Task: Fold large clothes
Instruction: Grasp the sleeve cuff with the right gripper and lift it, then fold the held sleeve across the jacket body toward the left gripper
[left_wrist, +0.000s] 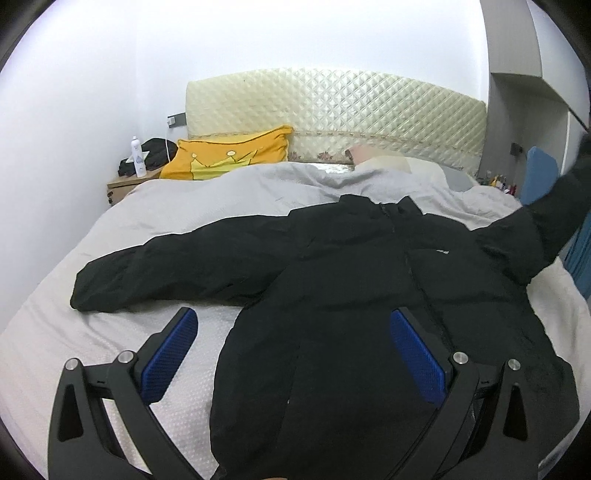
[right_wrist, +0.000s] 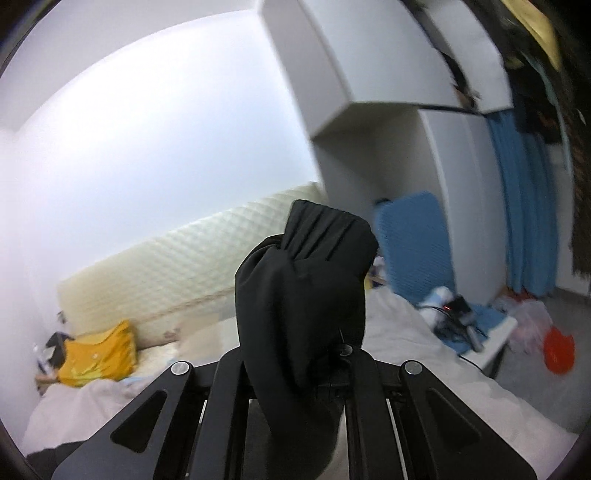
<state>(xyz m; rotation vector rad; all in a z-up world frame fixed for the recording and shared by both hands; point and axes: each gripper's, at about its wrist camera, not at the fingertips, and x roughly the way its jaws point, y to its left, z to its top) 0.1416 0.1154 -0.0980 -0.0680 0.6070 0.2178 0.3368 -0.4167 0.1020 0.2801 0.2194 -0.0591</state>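
Note:
A large black padded jacket (left_wrist: 351, 280) lies front up on the grey bed cover (left_wrist: 221, 195), its left sleeve (left_wrist: 159, 269) stretched flat toward the bed's left side. Its right sleeve (left_wrist: 546, 218) rises off the bed toward the right edge of the left wrist view. My left gripper (left_wrist: 293, 332) hovers open above the jacket's lower body, blue pads (left_wrist: 173, 350) wide apart with nothing pressed between them. My right gripper (right_wrist: 295, 354) is shut on that sleeve's cuff (right_wrist: 314, 266), which stands bunched up above the closed fingers, high over the bed.
A yellow pillow (left_wrist: 229, 155) and a quilted cream headboard (left_wrist: 332, 110) stand at the bed's head. A nightstand (left_wrist: 129, 181) with a white bottle sits far left. A white wardrobe (right_wrist: 369, 74), blue curtain (right_wrist: 524, 206) and floor clutter (right_wrist: 535, 332) lie to the right.

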